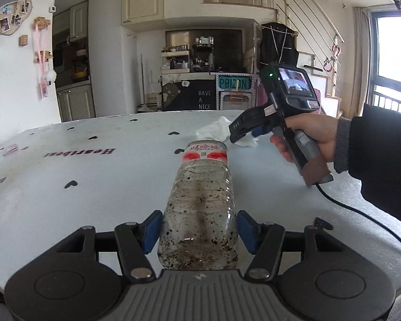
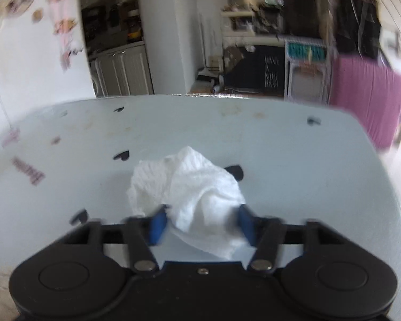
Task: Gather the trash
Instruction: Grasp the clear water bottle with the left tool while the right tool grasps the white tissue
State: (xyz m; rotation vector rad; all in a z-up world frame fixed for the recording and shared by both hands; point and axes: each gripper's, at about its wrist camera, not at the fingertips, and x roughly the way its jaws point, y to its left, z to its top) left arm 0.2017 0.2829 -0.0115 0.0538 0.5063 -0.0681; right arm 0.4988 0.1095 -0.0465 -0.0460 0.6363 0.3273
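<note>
The left gripper (image 1: pixel 197 230) is clamping the base of a dirty bottle (image 1: pixel 200 200) lying on the table (image 1: pixel 93 200), neck pointing toward 12 o'clock. Beyond, at 1 o'clock, the right gripper (image 2: pixel 200 223) is pinching a crumpled tissue (image 2: pixel 189 195) resting on the table.
</note>
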